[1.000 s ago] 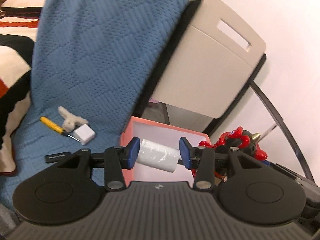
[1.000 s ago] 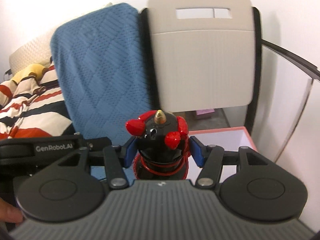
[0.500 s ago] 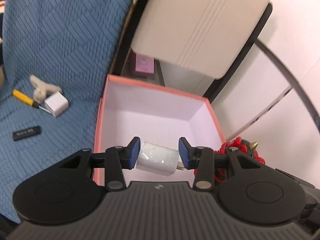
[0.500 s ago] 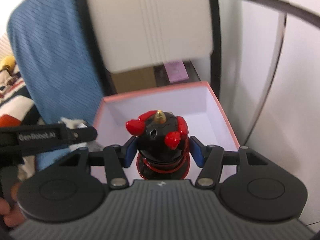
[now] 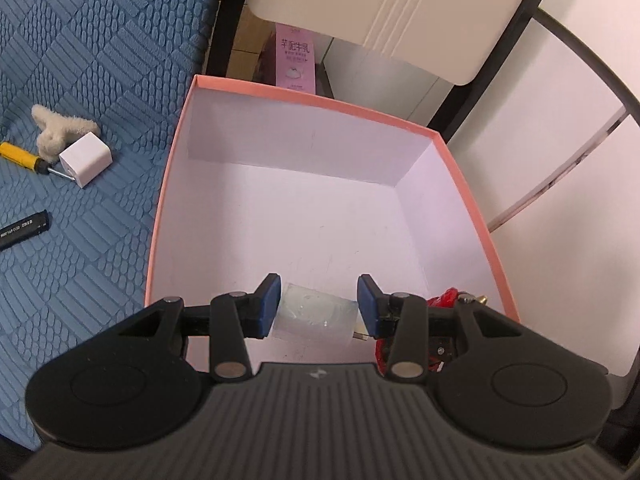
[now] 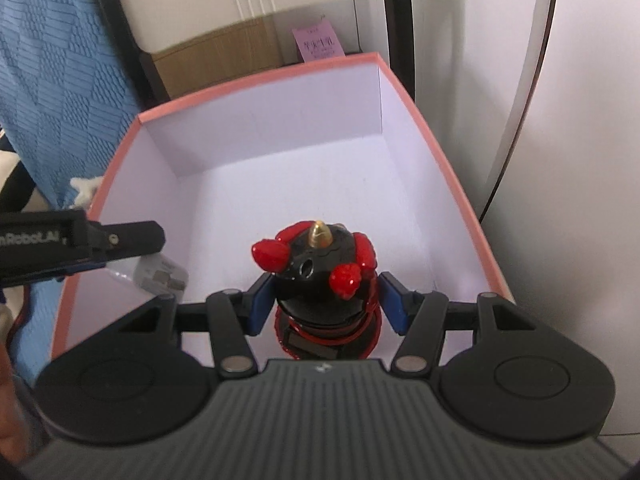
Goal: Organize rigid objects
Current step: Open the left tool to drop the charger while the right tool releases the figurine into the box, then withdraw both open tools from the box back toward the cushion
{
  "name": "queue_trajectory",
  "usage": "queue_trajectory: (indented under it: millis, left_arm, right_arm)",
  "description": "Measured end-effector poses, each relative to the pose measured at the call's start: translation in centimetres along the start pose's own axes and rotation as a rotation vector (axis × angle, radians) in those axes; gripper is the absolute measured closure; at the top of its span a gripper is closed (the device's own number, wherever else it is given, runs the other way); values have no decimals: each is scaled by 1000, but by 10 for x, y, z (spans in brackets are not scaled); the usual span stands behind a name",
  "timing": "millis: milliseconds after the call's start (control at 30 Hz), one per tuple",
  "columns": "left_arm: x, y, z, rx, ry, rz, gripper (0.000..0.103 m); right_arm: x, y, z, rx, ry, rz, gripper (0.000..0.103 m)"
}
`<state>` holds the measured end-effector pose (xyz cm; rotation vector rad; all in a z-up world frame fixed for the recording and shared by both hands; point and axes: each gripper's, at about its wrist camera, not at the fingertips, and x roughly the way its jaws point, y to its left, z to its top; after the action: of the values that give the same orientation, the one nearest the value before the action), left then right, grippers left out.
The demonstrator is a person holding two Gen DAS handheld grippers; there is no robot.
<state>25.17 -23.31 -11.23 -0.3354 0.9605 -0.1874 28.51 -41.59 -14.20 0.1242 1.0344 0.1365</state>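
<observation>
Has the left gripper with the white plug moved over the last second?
Yes. The left gripper carried the white plug forward over the pink box.

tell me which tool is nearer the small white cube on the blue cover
Left. The left tool is over the pink box on the side beside the white cube; the right tool is farther across the box.

The box (image 5: pixel 468 184) looks like matt card, pink outside and smooth white within. At its nine o'clock, quilted blue cloth (image 5: pixel 100 80) carries a glossy white plastic cube (image 5: pixel 85 159). The figurine (image 6: pixel 320 280) is shiny black and red.
</observation>
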Motion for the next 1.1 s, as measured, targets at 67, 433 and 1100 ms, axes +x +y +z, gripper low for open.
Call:
queue_trajectory:
  millis: [67, 433, 1100]
  left_arm:
    - [1, 1, 0, -7, 4, -1, 55]
    - [-17, 1, 3, 11, -25, -6, 54]
    - [-167, 23, 29, 91, -324, -45, 54]
  right_arm:
    - [3, 0, -2, -2, 8, 1, 43]
    - [-5, -1, 2, 2, -31, 2, 45]
    - [-121, 73, 23, -54, -297, 63, 43]
